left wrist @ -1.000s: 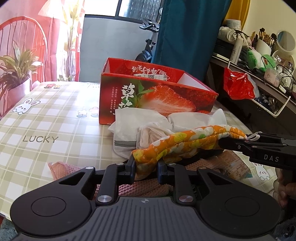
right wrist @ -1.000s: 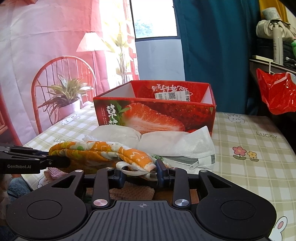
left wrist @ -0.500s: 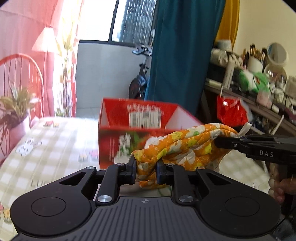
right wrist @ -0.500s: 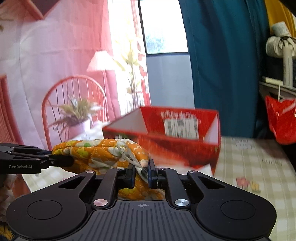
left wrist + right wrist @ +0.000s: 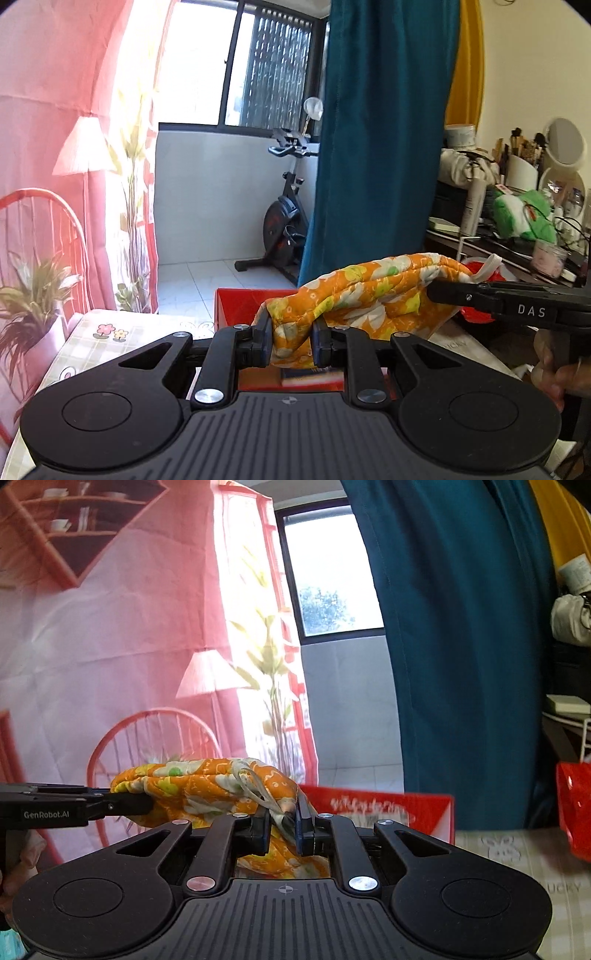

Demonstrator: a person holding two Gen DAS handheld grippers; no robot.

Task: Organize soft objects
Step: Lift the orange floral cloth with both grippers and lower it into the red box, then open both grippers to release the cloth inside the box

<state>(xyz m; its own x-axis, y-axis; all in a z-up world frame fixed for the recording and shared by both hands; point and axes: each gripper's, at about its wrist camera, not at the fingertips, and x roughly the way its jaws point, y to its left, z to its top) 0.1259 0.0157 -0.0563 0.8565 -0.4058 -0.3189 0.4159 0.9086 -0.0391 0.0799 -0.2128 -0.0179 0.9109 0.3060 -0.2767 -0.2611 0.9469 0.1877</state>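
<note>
Item: orange floral quilted cloth [image 5: 369, 291], centre frame, above red box [image 5: 373, 808]. Soft, light, sags. Left gripper [image 5: 291, 341] and right gripper [image 5: 282, 829] each clamp one end; keep hold at the edges.

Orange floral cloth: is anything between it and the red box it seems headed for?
Nothing visible. The orange floral cloth, gripped by the left gripper and right gripper, hangs in open air near the red box.
</note>
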